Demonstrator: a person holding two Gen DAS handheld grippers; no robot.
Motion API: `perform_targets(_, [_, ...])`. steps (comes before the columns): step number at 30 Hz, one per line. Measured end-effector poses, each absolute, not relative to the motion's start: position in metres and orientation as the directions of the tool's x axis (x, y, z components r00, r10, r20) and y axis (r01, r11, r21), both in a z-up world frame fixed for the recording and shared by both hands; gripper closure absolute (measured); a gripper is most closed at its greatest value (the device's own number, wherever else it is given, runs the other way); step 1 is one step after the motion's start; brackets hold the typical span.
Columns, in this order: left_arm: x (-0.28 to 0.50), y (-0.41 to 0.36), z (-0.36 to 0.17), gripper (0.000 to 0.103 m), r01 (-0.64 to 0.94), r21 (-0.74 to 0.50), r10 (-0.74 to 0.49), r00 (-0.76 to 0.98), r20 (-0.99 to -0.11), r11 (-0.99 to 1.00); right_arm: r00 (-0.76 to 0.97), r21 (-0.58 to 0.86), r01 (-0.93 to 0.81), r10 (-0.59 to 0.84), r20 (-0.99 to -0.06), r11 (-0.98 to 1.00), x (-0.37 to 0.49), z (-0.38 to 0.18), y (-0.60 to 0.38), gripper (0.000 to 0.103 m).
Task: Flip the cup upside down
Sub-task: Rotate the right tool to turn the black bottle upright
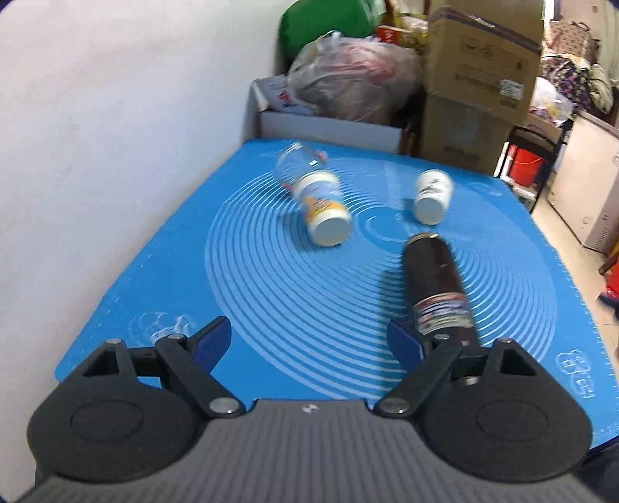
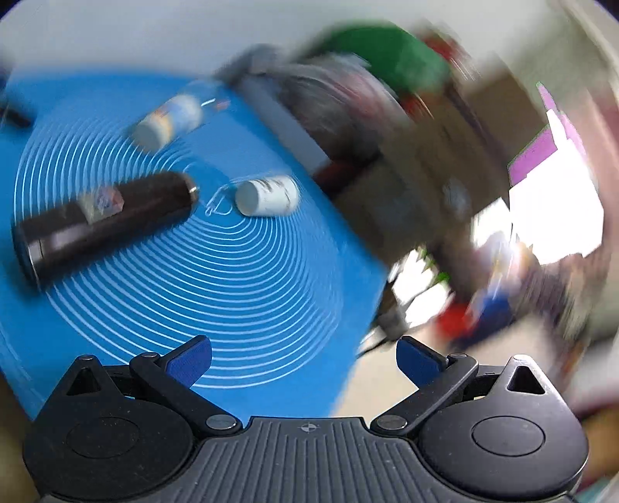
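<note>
A tall dark flask-like cup (image 1: 435, 286) with a paper label stands upside down on the blue mat (image 1: 271, 301), just beyond my left gripper's right fingertip. A clear cup with a white and yellow base (image 1: 313, 197) and a small white cup (image 1: 431, 195) also stand inverted further back. My left gripper (image 1: 309, 342) is open and empty above the mat's near part. The right wrist view is blurred and tilted: the dark cup (image 2: 104, 220), the white cup (image 2: 267, 195) and the clear cup (image 2: 170, 120) show there. My right gripper (image 2: 303, 361) is open and empty over the mat's edge.
A white wall borders the mat on the left. Behind the table are a white box (image 1: 329, 124), a plastic bag (image 1: 356, 77), a green bag (image 1: 329, 19) and stacked cardboard boxes (image 1: 476, 77). Floor and a red bucket (image 1: 522, 162) lie to the right.
</note>
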State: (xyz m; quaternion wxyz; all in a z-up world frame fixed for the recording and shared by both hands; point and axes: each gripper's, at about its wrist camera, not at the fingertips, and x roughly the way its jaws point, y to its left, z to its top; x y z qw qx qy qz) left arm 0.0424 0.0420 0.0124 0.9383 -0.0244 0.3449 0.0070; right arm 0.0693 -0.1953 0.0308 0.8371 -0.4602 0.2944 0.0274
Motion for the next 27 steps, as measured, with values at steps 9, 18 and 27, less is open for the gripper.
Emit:
perform_targets(9, [0.05,0.088,-0.018,0.016,-0.1,-0.067,0.028,0.734,-0.678,0.993,0.92,-0.744,-0.359,-0.079,-0.384,-0.564,0.078,-0.02,-0.108,0.0])
perform_targets(18, [0.066,0.123,-0.032,0.016,-0.122,-0.105,0.018,0.732,-0.681,0.987,0.828,-0.153,-0.157,-0.045,-0.559,-0.976,0.092,-0.079,-0.084,0.002])
perform_targets(27, [0.083,0.132,-0.046,0.016,-0.1,-0.135,-0.022,0.721,-0.693,0.986,0.744,0.068,-0.005,-0.05,-0.667,-0.998,0.093,-0.138,-0.082,0.028])
